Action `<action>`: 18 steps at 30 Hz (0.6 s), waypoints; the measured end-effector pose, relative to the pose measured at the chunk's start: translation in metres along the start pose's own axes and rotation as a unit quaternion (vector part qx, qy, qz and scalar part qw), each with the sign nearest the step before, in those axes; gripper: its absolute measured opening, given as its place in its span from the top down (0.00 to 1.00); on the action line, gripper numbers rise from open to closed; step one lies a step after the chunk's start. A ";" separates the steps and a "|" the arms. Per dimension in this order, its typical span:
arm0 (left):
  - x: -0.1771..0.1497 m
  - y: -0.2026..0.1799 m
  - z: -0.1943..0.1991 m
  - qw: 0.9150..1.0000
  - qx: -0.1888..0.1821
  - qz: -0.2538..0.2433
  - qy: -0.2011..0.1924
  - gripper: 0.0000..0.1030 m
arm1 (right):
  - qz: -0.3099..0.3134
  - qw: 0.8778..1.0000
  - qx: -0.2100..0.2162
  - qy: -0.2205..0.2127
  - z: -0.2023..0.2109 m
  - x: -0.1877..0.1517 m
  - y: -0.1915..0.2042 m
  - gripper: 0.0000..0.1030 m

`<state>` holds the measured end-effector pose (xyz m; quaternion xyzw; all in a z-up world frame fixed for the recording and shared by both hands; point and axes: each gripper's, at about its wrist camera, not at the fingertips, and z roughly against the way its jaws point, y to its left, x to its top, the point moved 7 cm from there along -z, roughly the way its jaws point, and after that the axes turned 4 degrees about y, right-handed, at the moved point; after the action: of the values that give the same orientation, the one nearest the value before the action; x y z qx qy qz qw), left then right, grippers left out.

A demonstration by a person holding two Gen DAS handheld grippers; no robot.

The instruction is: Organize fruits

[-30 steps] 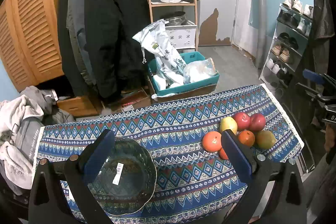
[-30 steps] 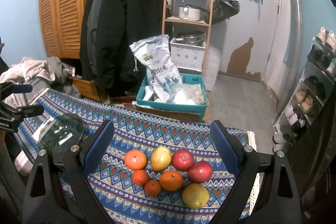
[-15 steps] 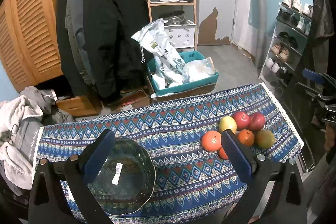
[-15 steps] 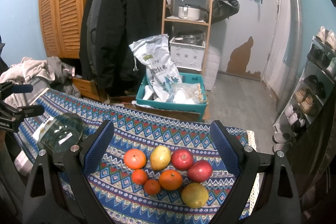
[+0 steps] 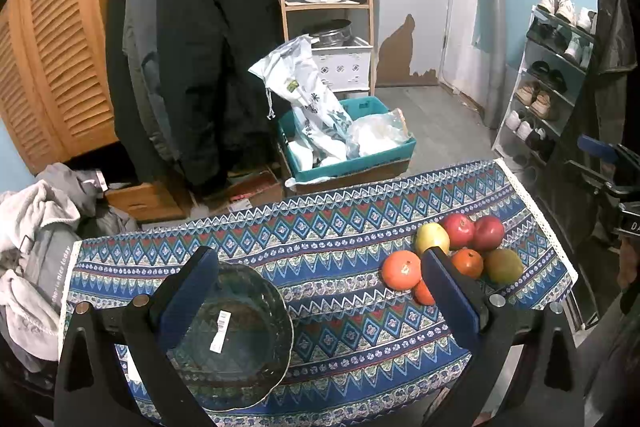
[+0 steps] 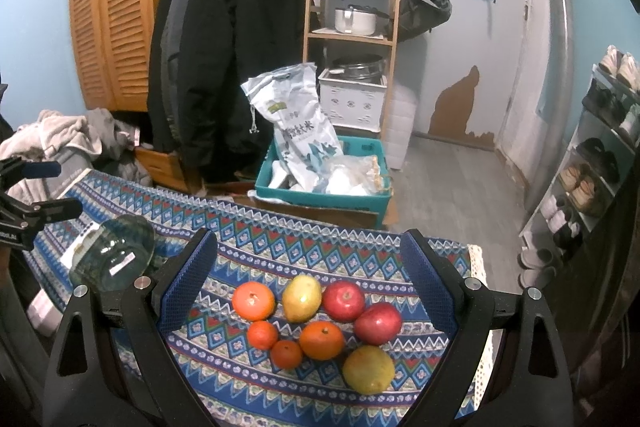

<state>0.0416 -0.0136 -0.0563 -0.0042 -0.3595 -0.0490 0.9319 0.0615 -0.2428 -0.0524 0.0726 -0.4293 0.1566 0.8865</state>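
Cluttered entryway beyond a table covered by a patterned blue cloth [image 6: 320,239], with dark coats [image 6: 224,47] hanging on a rail, one wooden shelf rack [image 6: 352,39] and one teal crate [image 6: 324,191] on the floor.

Right claw [image 6: 308,283] hangs wide open and empty, its two blue-padded fingers [image 6: 188,279] spread above the fruit. Eight pieces lie bunched between and just ahead of those fingers: four oranges, the biggest one [image 6: 253,301] nearest the left finger; two red apples [image 6: 343,300]; and two yellow-green pears [image 6: 301,297], one at the far row, one [image 6: 368,369] closest to the camera.

Left claw [image 5: 320,291] is also wide open and empty. One glass bowl [image 5: 236,335] with a white sticker sits just inside its left finger, while the fruit pile lies beside and behind its right finger, well apart from the bowl.
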 end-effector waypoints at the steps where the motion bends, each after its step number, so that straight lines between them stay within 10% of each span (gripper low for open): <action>1: 0.000 -0.001 -0.001 1.000 -0.001 -0.001 -0.001 0.01 | -0.001 1.000 0.000 0.000 -0.001 -0.002 -0.004 0.12; 18: 0.001 -0.023 -0.043 0.999 -0.018 -0.024 0.034 0.01 | -0.021 0.998 -0.034 0.050 -0.022 -0.024 -0.046 0.12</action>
<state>0.0686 -0.0381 -0.0878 -0.0103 -0.3264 -0.0777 0.9420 0.0796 -0.2852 -0.0848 0.0438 -0.3880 0.1269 0.9118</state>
